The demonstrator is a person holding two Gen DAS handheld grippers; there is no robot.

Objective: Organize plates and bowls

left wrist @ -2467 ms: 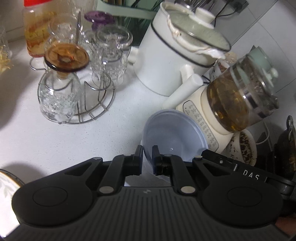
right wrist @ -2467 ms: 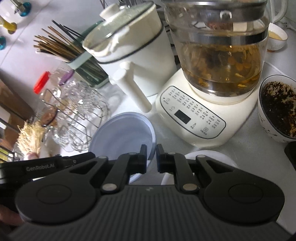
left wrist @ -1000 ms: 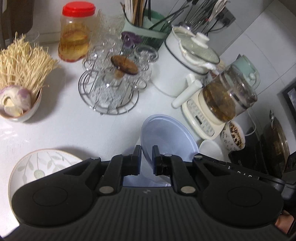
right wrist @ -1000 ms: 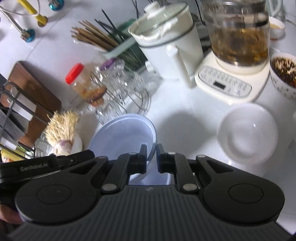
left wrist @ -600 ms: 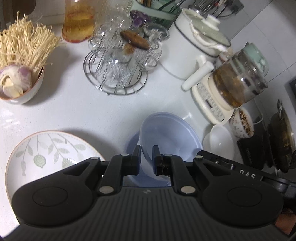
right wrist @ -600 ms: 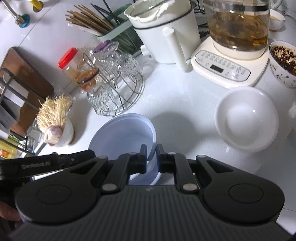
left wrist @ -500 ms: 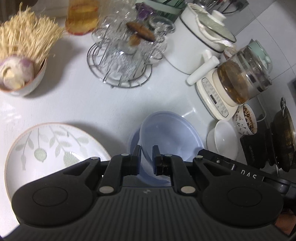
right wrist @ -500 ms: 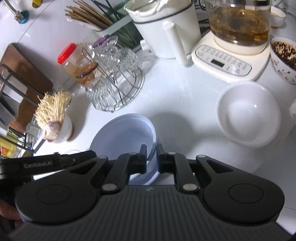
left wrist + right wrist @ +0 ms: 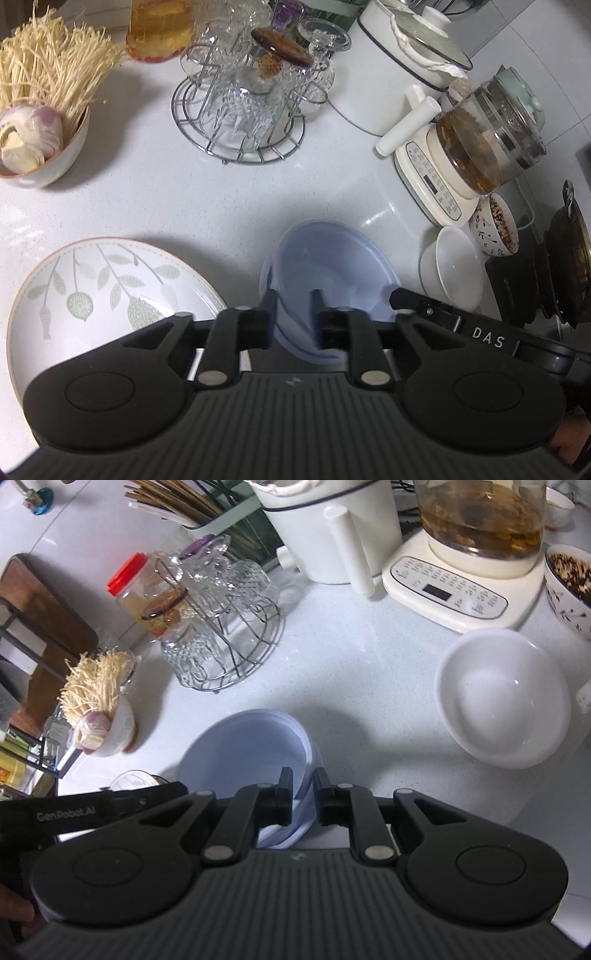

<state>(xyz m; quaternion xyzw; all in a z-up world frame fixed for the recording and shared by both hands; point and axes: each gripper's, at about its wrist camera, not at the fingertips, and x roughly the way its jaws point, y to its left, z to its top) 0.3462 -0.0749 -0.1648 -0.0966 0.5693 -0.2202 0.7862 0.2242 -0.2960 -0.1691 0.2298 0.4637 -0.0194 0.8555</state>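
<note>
A pale blue plastic bowl [image 9: 328,258] sits low over the white counter, held on two sides. My left gripper [image 9: 293,295] has its fingers parted wider around the bowl's near rim. My right gripper [image 9: 303,775] is shut on the bowl's [image 9: 240,746] right rim. A leaf-patterned plate [image 9: 103,288] lies on the counter left of the bowl. A white bowl [image 9: 502,698] stands to the right, also in the left wrist view [image 9: 454,273].
A wire rack of glasses [image 9: 243,99], a white pot [image 9: 399,66] and a glass kettle on its base [image 9: 476,147] stand at the back. A bowl of enoki mushrooms [image 9: 40,110] is at far left. A patterned bowl of dark grains [image 9: 569,579] is at right.
Both grippers carried the blue bowl back from the kettle and down toward the counter beside the plate. The left gripper's fingers have spread apart; the right stays clamped.
</note>
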